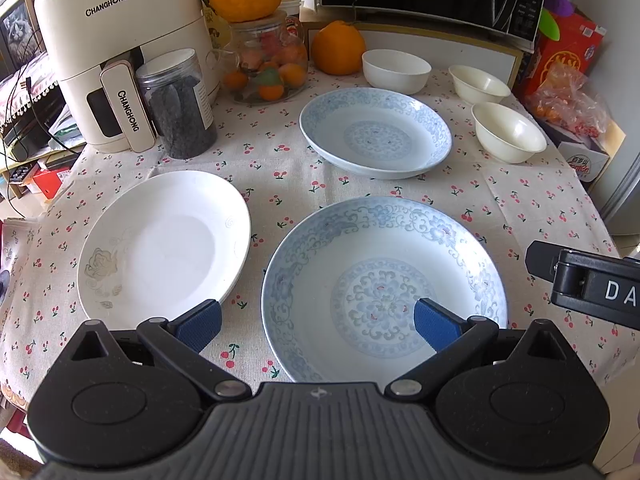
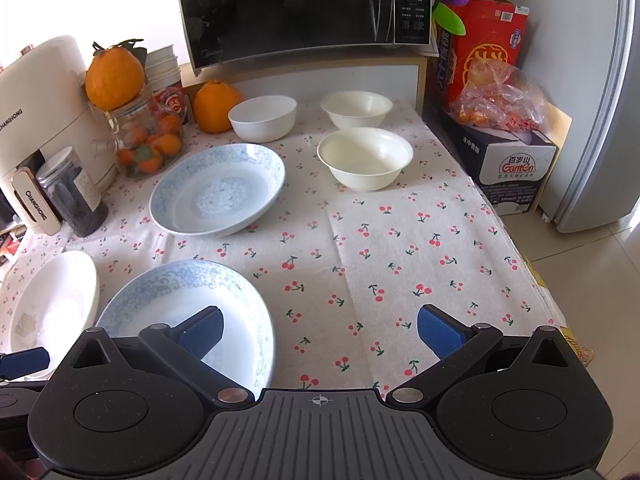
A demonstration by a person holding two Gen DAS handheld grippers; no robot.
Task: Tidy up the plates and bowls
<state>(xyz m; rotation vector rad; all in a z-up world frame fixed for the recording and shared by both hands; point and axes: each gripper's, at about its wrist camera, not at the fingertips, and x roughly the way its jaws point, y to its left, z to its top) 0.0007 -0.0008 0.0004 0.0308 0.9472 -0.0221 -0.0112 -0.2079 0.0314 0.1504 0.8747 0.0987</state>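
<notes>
Both grippers, left (image 1: 316, 322) and right (image 2: 320, 330), hover jaws apart over the near blue-patterned plate (image 1: 384, 284), apparently ready to stack it.

Two blue-patterned plates (image 1: 384, 276) (image 1: 376, 132), a white plate (image 1: 164, 244) and three white bowls (image 1: 396, 70) (image 1: 478, 84) (image 1: 508, 132) sit upright, apart.

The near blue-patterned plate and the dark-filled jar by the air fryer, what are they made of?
Near blue-patterned plate: likely glazed porcelain, glossy, the pattern apparently under the glaze. Clear dark-filled jar: probably transparent plastic, with a ribbed, cloudy screw lid; glass is possible.
</notes>
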